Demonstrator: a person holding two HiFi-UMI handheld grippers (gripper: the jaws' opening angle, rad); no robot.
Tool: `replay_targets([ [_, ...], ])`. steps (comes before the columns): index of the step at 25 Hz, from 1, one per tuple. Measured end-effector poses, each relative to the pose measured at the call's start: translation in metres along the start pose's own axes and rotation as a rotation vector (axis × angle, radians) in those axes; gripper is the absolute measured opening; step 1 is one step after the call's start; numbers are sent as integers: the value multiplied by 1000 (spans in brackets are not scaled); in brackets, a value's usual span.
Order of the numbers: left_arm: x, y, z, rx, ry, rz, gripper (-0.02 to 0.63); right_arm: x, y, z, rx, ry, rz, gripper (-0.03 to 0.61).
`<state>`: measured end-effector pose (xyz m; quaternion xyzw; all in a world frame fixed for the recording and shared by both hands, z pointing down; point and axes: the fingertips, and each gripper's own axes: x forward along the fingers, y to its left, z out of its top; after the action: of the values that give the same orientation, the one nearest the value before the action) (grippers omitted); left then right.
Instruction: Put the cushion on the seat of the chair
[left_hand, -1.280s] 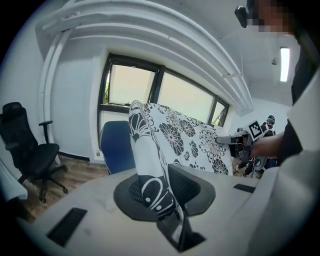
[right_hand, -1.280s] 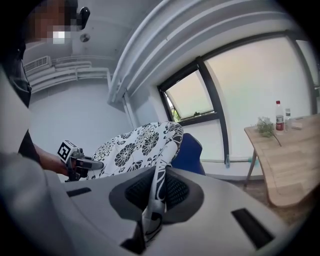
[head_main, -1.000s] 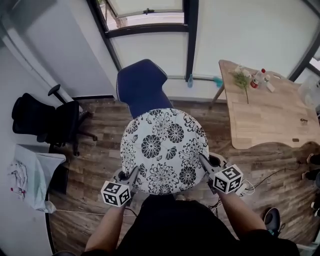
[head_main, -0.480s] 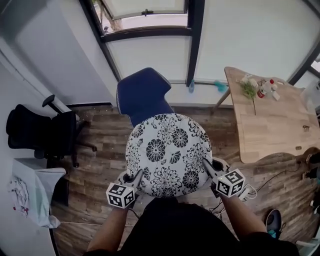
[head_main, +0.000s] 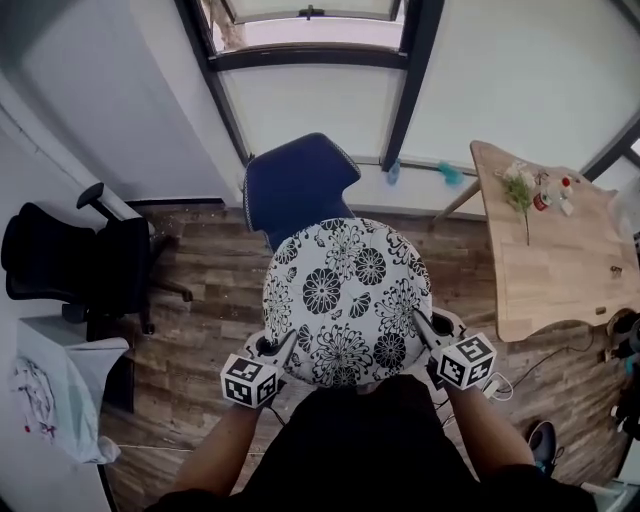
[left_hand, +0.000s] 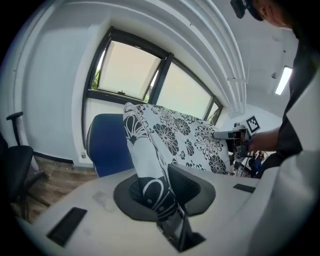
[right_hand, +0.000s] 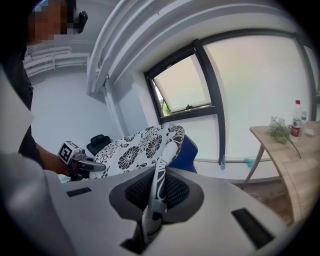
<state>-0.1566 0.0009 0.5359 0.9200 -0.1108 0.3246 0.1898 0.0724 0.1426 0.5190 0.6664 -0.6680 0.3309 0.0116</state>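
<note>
Pinching the floral cushion (head_main: 345, 295) by its left edge in the left gripper (head_main: 288, 341) and right edge in the right gripper (head_main: 418, 321), jaws closed on fabric, near the blue chair (head_main: 298, 185).

**Cloth and wood, mostly matt**

Your round white cloth cushion with black flower print (head_main: 345, 300) looked soft and matt. The blue upholstered chair (head_main: 297, 185) showed dull woven fabric. The pale wooden table (head_main: 560, 270) looked smooth, and the brown wood-plank floor (head_main: 200, 300) looked matt and grainy.
</note>
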Motion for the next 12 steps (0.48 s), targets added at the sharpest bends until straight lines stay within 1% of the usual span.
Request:
replay_targets([
  [3, 0, 3, -3, 22, 20, -10, 61, -2, 0, -4, 22, 1, -20, 38],
  [8, -2, 2, -1, 4, 14, -3, 61, -4, 1, -6, 34, 7, -21, 38],
  [12, 32, 37, -6, -48, 29, 14, 61, 44, -19, -7, 36, 35, -11, 38],
])
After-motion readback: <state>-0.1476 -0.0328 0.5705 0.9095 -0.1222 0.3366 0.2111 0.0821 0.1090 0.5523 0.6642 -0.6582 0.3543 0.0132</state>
